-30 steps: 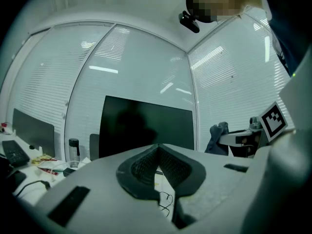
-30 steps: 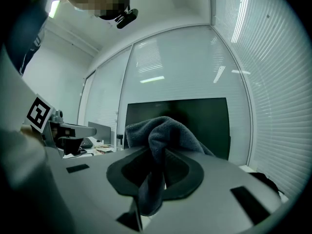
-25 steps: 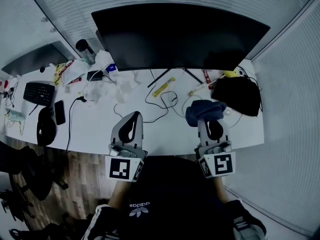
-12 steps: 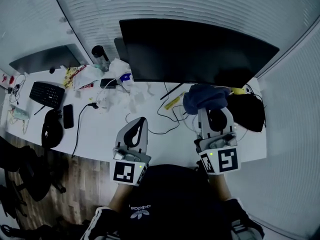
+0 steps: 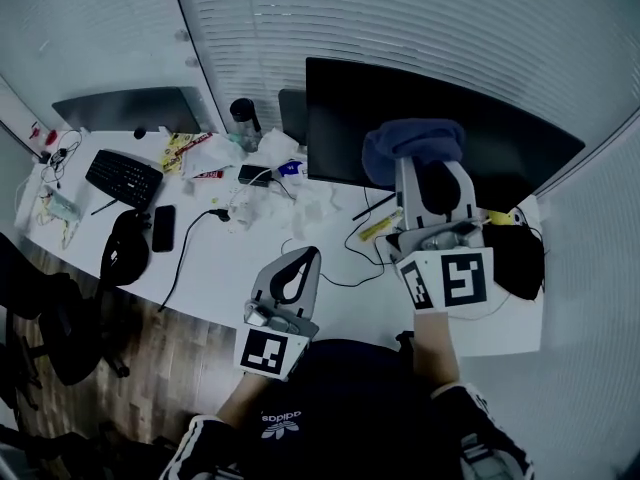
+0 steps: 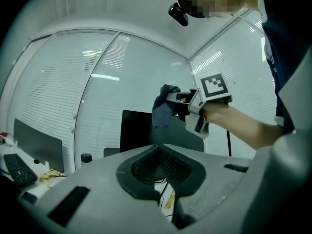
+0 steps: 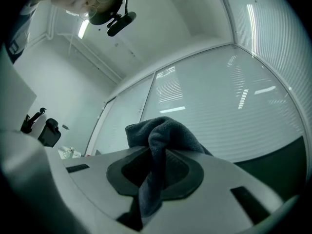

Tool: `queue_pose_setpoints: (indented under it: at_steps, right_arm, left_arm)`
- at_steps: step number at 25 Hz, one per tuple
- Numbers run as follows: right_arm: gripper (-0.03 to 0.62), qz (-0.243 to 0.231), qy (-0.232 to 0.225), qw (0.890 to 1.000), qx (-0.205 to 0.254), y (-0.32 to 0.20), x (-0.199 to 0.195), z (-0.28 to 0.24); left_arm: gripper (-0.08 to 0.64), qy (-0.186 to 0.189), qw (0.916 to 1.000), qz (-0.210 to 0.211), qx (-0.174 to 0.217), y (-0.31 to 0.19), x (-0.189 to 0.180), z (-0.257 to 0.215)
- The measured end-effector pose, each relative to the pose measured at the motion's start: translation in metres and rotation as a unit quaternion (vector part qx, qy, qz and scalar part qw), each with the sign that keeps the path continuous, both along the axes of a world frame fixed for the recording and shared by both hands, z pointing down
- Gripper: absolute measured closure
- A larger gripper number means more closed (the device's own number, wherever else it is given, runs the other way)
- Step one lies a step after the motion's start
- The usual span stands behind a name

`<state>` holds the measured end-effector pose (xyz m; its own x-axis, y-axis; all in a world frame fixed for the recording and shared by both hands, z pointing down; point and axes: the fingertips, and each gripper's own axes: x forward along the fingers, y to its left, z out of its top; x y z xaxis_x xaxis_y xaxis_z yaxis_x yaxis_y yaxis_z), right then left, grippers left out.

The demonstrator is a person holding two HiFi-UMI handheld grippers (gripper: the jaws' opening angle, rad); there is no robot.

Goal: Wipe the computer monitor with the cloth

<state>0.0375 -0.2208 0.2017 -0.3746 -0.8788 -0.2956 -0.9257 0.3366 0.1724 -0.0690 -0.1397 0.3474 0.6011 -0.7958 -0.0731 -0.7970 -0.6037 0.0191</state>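
Desk (image 5: 215, 268): white, cluttered, two dark screens up | monitor (image 5: 500, 138): the big one, back right; second screen (image 5: 125, 110) far left | right gripper (image 5: 432, 160): arm stretched forward, high before the monitor's left half, jaws clamped on the one blue cloth (image 5: 408, 140) | left gripper (image 5: 305, 256): low over the desk's near edge, jaws together, nothing between.

Cloth (image 5: 412, 148) dk blue, monitor (image 5: 520, 148) blk, desk (image 5: 215, 258) wht.

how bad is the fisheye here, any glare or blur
Head view: heavy fisheye bows the monitor and blinds, dim. Left gripper view: black vignetted corners, wall lines curved. Right gripper view: lamp reflections streak the glass wall, cloth sharp.
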Motion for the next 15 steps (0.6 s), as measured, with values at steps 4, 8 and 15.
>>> queue_pose_setpoints:
  at_steps: [4,8,15]
  right_arm:
    - [0.545,-0.018,0.013,1.000,0.017,-0.028,-0.026,-0.020]
    - [0.545,-0.035,0.038,0.998,0.021,-0.060,-0.052,-0.028]
    - [0.545,-0.045,0.097,0.994,0.006,-0.119,-0.092,-0.014]
  left_arm:
    - [0.556,-0.003,0.9999,0.010,0.005,-0.003,-0.003,-0.003]
    - [0.557,0.007,0.9999,0.008,0.004,-0.010,-0.008,-0.001]
    - [0.555,0.025,0.9997,-0.003,-0.002,-0.027,-0.018,0.004]
